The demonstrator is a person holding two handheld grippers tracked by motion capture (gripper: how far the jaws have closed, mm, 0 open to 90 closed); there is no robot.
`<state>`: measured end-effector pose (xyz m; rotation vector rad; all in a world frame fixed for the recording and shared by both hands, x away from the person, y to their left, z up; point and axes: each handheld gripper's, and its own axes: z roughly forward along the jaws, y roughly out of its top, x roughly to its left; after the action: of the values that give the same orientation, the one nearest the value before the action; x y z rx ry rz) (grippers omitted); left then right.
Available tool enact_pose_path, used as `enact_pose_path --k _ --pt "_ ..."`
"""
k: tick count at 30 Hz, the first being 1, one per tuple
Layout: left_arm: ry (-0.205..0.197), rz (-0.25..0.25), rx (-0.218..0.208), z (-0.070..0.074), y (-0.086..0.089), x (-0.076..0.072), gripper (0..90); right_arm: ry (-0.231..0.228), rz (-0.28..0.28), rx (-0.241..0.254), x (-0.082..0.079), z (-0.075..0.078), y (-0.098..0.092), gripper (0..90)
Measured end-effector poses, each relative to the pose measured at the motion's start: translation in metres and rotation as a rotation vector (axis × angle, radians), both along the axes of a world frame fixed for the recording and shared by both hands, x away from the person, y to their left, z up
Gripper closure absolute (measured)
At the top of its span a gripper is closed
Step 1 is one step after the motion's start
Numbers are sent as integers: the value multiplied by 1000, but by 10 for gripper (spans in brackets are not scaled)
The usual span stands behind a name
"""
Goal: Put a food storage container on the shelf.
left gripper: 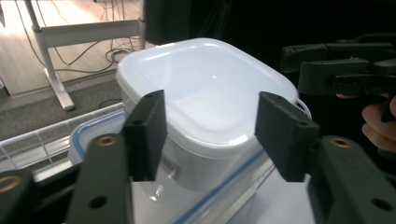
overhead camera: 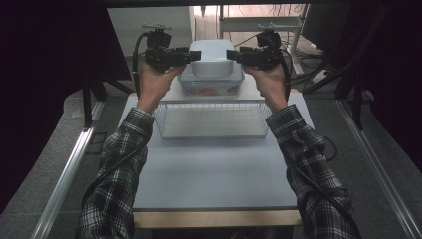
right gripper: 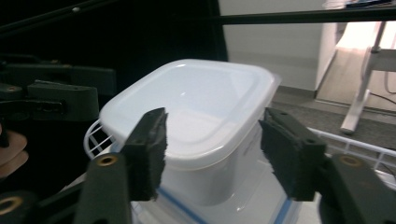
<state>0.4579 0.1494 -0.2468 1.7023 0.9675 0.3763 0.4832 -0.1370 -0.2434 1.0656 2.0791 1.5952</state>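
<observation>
Left claw (left gripper: 210, 135) and right claw (right gripper: 212, 151) gape half-open, flanking white tub (overhead camera: 213, 59), gripping nothing.

Wire basket (overhead camera: 212, 121) on grey table (overhead camera: 214, 174), desk legs (left gripper: 49, 70) in bkgd.

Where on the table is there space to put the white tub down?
The near half of the table, between the wire basket and the front edge, is bare. The basket itself looks empty too. The far end is crowded: the white tub sits on a flat blue-rimmed box, with both grippers beside it.
</observation>
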Motion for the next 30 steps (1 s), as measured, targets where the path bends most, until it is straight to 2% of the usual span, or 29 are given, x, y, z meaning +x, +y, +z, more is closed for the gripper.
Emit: enact_pose_path --k 2,4,5,6,8,10,12,14,19,30 --pt "-10 -20 28 0 -1 -6 362 -8 24 -14 -2 -1 -1 347" --pt "-6 -30 36 -1 -1 -8 340 -8 28 -18 -3 -1 -1 328" --pt "-4 -34 38 -2 -2 -9 313 -7 36 -26 -5 -3 -1 301" --pt "1 -59 47 -5 -2 -12 268 -4 50 -28 -7 -5 -2 253" --pt "-7 -64 50 -6 -2 -14 229 -5 54 -33 -8 -7 -2 240" --pt "-26 -76 75 -13 -3 -19 180 -14 65 -53 -12 -12 -3 190" --pt "-27 -77 86 -17 -3 -23 148 -25 78 -64 -15 -15 -3 169" --pt "-25 -80 86 -19 -3 -24 128 -34 87 -75 -17 -18 -4 144" --pt "-14 -115 56 -29 0 -34 110 -49 115 -83 -27 -25 -7 117" --pt "-44 -134 90 -49 6 -54 65 -64 143 -104 -41 -46 -17 79"
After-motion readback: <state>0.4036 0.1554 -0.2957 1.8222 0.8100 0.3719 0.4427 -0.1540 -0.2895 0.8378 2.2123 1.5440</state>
